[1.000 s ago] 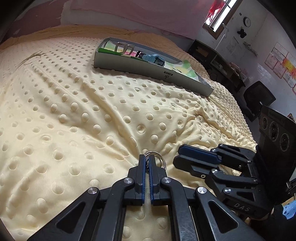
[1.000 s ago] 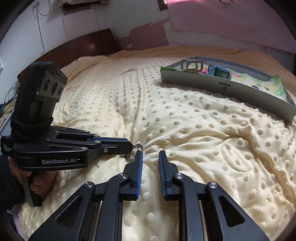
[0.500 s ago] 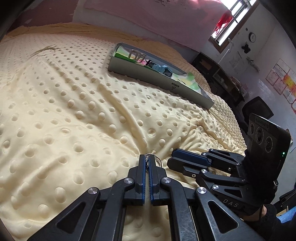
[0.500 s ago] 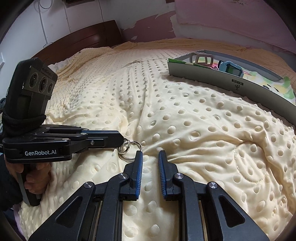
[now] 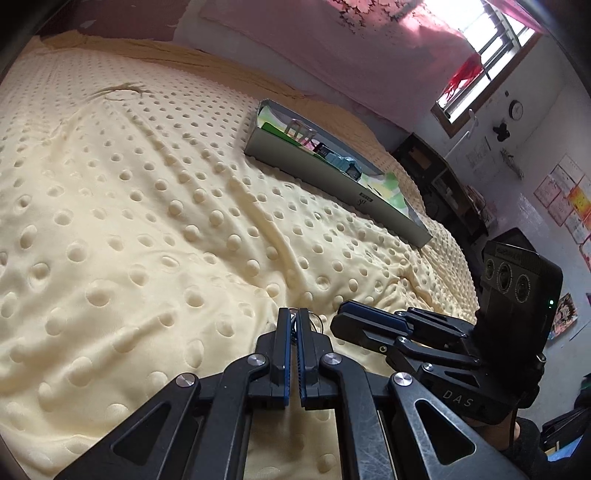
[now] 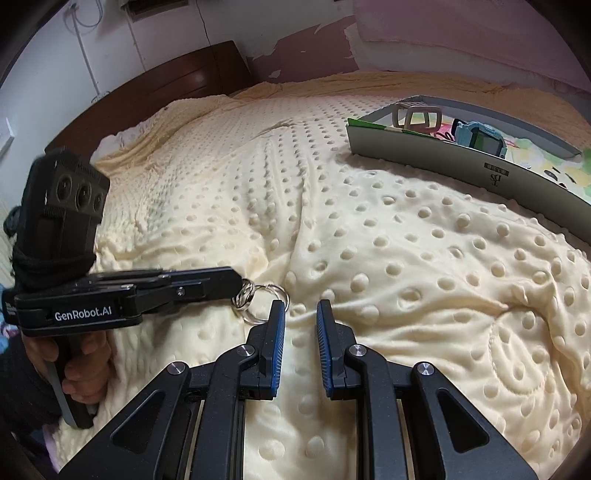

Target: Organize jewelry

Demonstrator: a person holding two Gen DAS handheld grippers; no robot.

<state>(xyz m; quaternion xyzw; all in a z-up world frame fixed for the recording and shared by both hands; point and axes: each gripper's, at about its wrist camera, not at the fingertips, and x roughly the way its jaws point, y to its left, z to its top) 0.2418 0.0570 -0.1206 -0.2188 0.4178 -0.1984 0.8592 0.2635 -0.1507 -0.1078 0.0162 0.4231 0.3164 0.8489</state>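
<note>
My left gripper (image 5: 294, 316) is shut on a bunch of linked silver rings (image 6: 258, 295) and holds them just above the yellow dotted bedspread (image 5: 147, 221); the rings (image 5: 316, 320) peek out past its tips. My right gripper (image 6: 301, 308) is open and empty, right beside the rings. In the left wrist view the right gripper (image 5: 341, 321) lies close on the right. A grey shallow box (image 6: 461, 173) stands far off on the bed, holding a beige hair clip (image 6: 415, 116) and a blue watch (image 6: 478, 136). The box also shows in the left wrist view (image 5: 332, 181).
The bedspread is soft and wrinkled. A dark wooden headboard (image 6: 166, 85) is at the far left. A pink pillow (image 6: 480, 33) lies behind the box. A desk and a chair (image 5: 461, 206) stand past the bed's right side.
Both grippers have lifted and tilted, so the box now looks farther away. The left gripper stays shut on the rings. The right gripper stays open beside them.
</note>
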